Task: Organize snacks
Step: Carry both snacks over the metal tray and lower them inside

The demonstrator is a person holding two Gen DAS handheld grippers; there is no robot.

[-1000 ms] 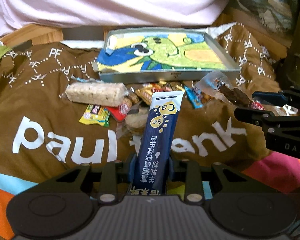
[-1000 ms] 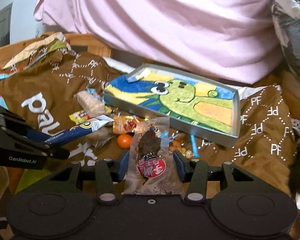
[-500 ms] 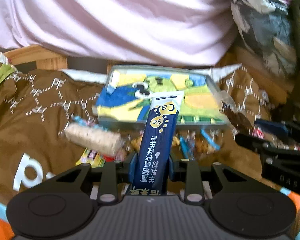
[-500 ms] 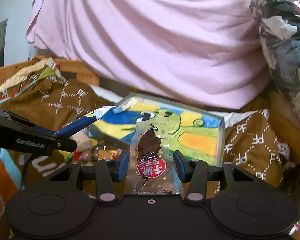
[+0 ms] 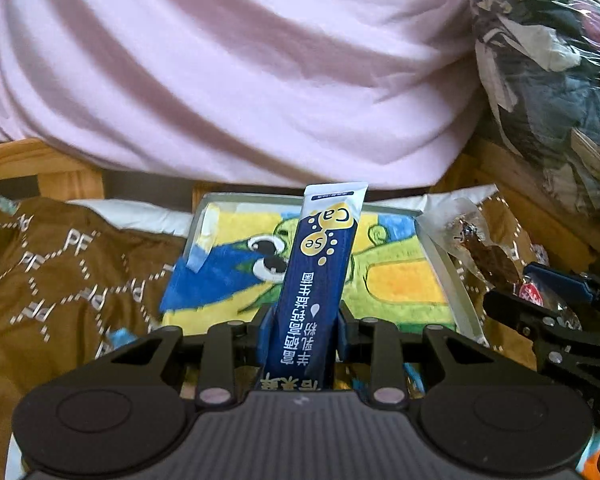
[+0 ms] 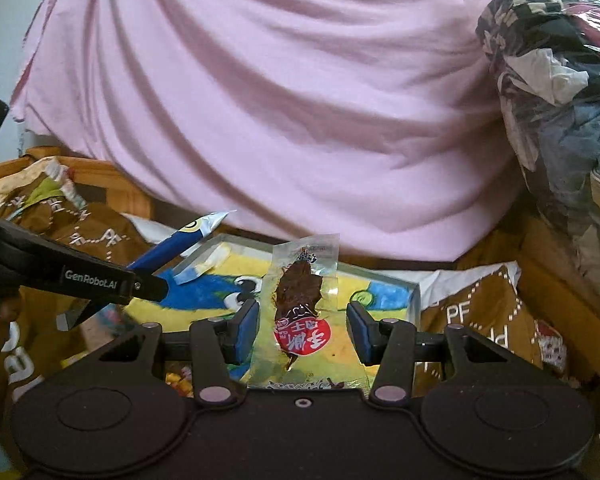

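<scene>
- Left wrist view: the blue sachet stands almost upright between the blue pads of the left gripper, which are pressed on its lower part. It is held by the bottom, I think so that the free top end can go into the tray first.
- This sachet is above the near edge of the tray, in front of the cartoon picture on the tray floor; it does not touch the tray.
- Right wrist view: the clear packet with a dark dried piece and a red label sits in the right gripper. Both pads seem to stand a little apart from the packet's edges, so I cannot tell whether it is pinched lower down or only resting.
- This packet hangs at the right side of the tray, seen beside its right wall in the left wrist view.
- Around the tray lies a brown cloth with white letters; behind the tray hangs a pink cloth.
- Judgement: both snacks are brought to the tray for placing; nothing is put down yet.
</scene>
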